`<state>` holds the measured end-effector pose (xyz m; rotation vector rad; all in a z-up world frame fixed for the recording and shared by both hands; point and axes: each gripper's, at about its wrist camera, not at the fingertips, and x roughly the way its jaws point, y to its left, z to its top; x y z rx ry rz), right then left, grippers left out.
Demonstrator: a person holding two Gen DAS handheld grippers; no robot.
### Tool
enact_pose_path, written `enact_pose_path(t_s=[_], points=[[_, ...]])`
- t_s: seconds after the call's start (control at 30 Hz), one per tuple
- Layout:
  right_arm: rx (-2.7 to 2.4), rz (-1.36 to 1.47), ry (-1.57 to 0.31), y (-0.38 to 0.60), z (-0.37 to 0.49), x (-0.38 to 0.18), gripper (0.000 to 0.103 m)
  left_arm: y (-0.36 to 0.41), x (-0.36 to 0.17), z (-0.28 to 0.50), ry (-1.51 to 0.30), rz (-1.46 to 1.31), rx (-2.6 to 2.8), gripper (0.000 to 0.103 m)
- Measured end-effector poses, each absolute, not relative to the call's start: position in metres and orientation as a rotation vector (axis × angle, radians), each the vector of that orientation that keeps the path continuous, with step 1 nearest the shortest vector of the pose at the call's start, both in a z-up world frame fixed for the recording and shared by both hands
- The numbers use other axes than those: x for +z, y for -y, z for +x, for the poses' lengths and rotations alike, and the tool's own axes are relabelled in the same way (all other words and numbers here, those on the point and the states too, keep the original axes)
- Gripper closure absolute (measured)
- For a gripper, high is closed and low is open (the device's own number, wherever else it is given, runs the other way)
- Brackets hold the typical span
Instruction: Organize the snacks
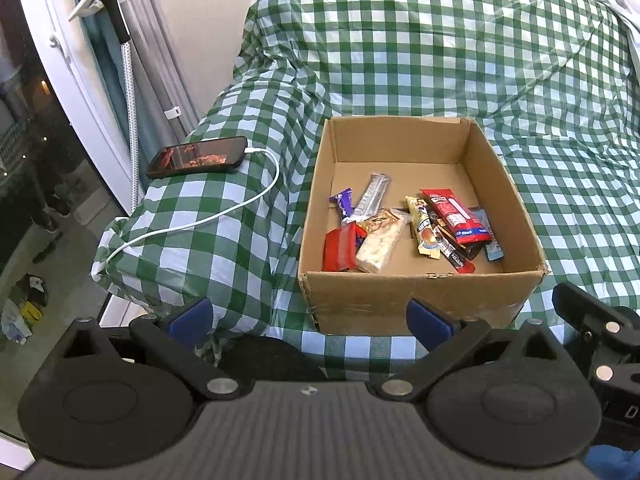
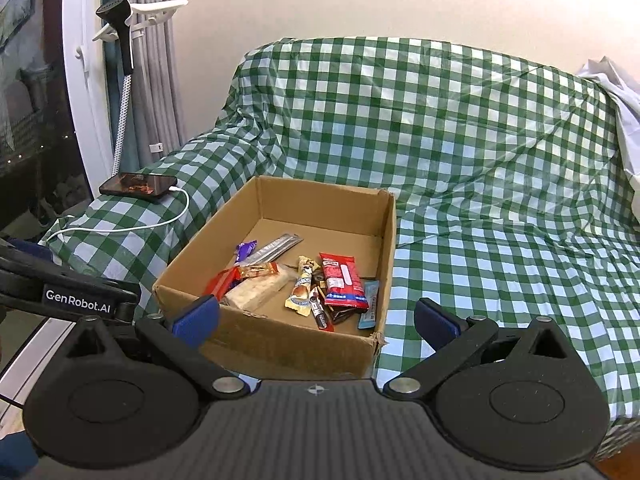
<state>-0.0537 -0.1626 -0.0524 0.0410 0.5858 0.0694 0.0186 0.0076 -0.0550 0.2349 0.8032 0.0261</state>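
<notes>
Both grippers, left (image 1: 310,316) and right (image 2: 316,318), are held wide open, empty; overlapping snacks (image 1: 404,228) mid-frame in box (image 1: 420,300) risk double pickup.

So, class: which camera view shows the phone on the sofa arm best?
The left wrist view: the phone appears larger there, its lit screen and white cable plain. The right wrist view shows it smaller and flatter, near the left edge.

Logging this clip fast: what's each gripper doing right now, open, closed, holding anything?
Left gripper: open, holding nothing, in front of the cardboard box.
Right gripper: open, holding nothing.
</notes>
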Motion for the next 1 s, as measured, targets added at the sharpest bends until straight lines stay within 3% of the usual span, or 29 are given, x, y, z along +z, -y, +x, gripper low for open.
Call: enact_pose_path(t_s=[1.0], points=[[0.068,0.045,-0.598,0.162,-0.054,-0.057,0.001,-0.012,-0.064,0.031,-0.853,0.241,0.035,0.000]])
